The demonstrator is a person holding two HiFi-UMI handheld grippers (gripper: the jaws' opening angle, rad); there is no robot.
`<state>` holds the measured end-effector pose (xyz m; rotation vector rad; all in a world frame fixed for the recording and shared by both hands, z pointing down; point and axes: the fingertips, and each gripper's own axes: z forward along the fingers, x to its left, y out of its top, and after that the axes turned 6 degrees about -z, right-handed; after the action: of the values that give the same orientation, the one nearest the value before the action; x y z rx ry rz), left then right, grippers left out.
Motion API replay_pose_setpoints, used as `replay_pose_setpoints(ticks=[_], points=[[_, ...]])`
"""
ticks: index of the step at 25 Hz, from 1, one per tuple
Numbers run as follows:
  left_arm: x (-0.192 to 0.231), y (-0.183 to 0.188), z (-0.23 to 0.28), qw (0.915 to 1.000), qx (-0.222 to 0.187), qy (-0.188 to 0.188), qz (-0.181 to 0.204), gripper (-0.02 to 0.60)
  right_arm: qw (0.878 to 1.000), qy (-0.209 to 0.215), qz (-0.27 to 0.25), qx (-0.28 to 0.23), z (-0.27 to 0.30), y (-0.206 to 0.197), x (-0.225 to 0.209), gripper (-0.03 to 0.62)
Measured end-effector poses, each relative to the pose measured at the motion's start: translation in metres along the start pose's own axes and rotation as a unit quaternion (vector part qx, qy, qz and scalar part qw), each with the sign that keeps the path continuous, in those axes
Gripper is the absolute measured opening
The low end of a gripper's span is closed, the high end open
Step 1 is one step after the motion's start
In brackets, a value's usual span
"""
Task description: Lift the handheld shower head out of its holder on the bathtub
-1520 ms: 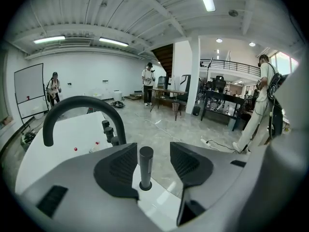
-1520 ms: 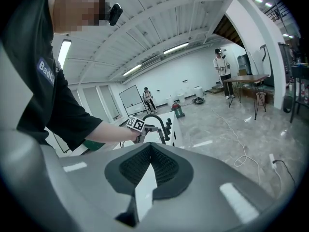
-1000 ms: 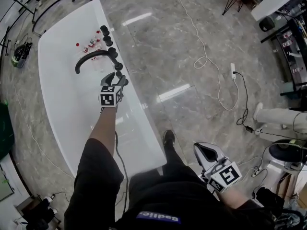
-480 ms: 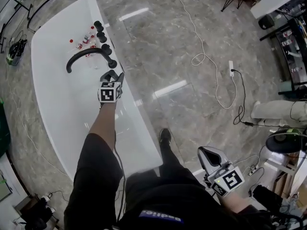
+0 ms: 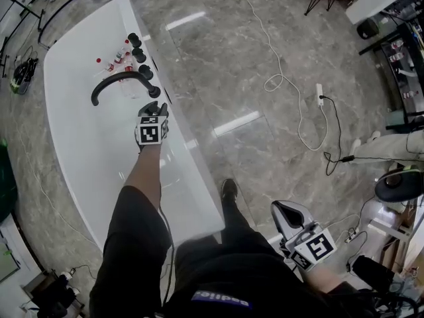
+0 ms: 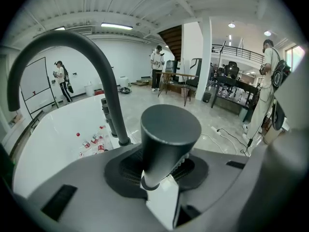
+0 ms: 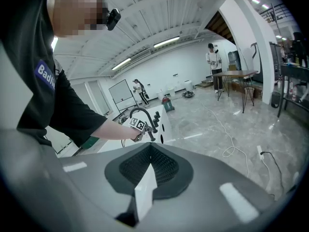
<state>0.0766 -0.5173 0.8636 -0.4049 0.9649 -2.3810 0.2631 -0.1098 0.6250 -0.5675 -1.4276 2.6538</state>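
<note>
Bright ceiling strips (image 6: 116,26) — glare streaks on the glossy floor (image 5: 265,58), edges fisheye-bent.

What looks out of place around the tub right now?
Several small red-capped bottles lie scattered on the floor of the bathtub, beyond the black faucet. Loose bottles in a tub look odd. Nothing else stands out.

You wore a black short-sleeved shirt (image 5: 129,244) with a blue, white-lettered patch (image 5: 222,299) at bottom centre, and a black shoe (image 5: 230,189). Your left gripper (image 5: 155,107) and right gripper (image 5: 286,212), both grey, each carried a white cube (image 5: 151,132) of black square markers.
</note>
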Motion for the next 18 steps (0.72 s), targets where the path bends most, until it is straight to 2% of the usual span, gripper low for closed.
replay_pose_setpoints(ticks=[18], points=[[-0.008,0.035,-0.069,0.9996,-0.025,-0.007,0.014,0.118,0.998,0.016,-0.013,-0.052,-0.015,0.04,0.03,0.002]])
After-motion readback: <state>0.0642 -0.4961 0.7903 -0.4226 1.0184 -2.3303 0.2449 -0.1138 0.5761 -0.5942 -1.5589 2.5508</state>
